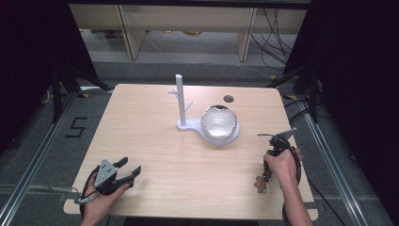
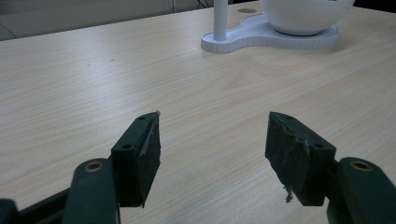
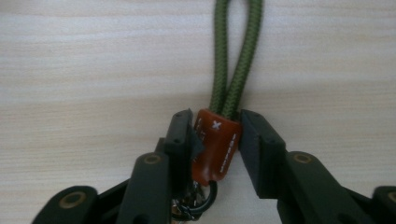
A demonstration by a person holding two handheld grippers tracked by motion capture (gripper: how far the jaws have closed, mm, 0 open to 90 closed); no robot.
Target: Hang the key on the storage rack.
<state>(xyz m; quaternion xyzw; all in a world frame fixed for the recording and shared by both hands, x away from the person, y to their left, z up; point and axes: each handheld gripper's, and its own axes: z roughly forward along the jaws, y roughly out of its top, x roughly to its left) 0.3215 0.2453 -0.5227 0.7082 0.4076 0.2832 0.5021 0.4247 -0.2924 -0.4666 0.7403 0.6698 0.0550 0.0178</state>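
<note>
So the right gripper (image 3: 215, 135) was down near the front right corner of the bench (image 1: 155, 155), pointing almost straight down, and its jaws were clenched on a keychain (image 3: 217, 144): both pads were squeezing the orange-brown tab from either side. In the right gripper view the thing's long axis ran straight away from the jaws, with one doubled olive-green cord loop (image 3: 236, 56) lying flat on the wood and heading out of the top of the picture, and a dark metal ring (image 3: 201, 198) tucked down between the jaws on the near end. From the high view you could only see a small brownish lump (image 1: 259, 183) just beside the right hand (image 1: 281, 165), close to the right edge of the bench, too small to make out. The left gripper (image 1: 123, 174) sat near the front left corner, resting in the left hand (image 1: 101, 200), jaws spread wide with nothing between them, aimed toward the middle of the bench. Count was one keychain, two grippers, one white stand. Tons of bare wood between the two hands and out across the middle. Farther back, a bit right of centre, stood the white stand (image 1: 188, 126) with one upright peg post (image 1: 180, 96) and one shiny bowl (image 1: 218, 120) on its base, well apart from both grippers.
</note>
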